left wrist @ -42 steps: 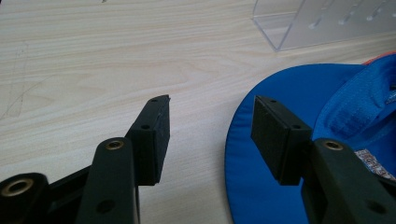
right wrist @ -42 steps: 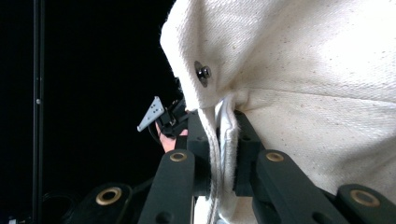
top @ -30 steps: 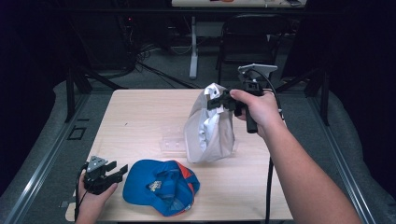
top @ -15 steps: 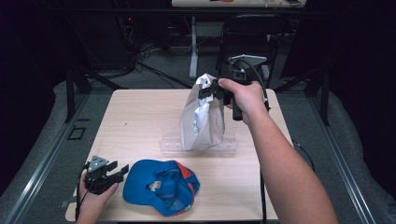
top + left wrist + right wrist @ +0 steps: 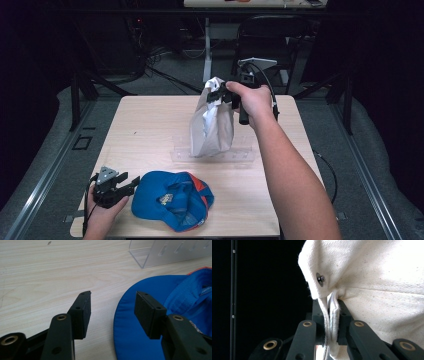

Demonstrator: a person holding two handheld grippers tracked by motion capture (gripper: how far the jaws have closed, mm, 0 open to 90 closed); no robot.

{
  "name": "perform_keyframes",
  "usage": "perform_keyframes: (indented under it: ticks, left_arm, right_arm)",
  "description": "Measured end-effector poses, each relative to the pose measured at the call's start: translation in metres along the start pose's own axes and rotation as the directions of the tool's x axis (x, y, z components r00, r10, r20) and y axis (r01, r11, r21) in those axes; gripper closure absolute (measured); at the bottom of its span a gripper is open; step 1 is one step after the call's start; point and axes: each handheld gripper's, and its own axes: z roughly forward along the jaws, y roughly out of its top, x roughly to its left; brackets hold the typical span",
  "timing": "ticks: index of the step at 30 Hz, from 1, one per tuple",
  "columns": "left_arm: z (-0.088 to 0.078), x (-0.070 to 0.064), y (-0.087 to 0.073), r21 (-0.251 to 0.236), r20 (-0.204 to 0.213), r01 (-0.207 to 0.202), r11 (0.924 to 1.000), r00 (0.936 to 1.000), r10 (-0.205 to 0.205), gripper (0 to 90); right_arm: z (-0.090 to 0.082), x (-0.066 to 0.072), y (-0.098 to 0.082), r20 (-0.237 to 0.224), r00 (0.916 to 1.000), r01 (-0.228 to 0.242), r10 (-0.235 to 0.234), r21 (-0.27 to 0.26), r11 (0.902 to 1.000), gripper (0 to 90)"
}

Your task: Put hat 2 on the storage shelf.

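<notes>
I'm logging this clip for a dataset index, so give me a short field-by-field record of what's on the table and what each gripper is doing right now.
surface: wooden table
white cloth item: off-white fabric piece with a metal snap, hanging over the table
clear stand: transparent acrylic rack under the fabric; contact cannot be told
blue cap: blue cap with orange trim, lying at the near edge
right gripper: right gripper shut on the fabric's edge, raised
left gripper: left gripper open, low at the table, one jaw over the cap's brim
</notes>
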Motion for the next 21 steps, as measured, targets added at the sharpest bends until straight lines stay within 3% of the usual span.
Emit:
perform_keyframes:
  ticks: [8, 21]
  left_arm:
    - [0.001, -0.008, 0.002, -0.02, 0.01, -0.029, 0.9994, 0.9995, 0.029, 49.3]
    - [0.0, -0.013, 0.005, -0.023, 0.027, -0.036, 0.9991, 0.999, 0.037, 49.8]
  right_arm:
    - [0.009, 0.0, 0.007, 0.018, 0.9998, -0.01, 0.01, -0.008, 0.9999, 81.3]
    - [0.018, -0.002, 0.007, 0.022, 0.9996, -0.015, 0.015, -0.012, 0.9998, 81.4]
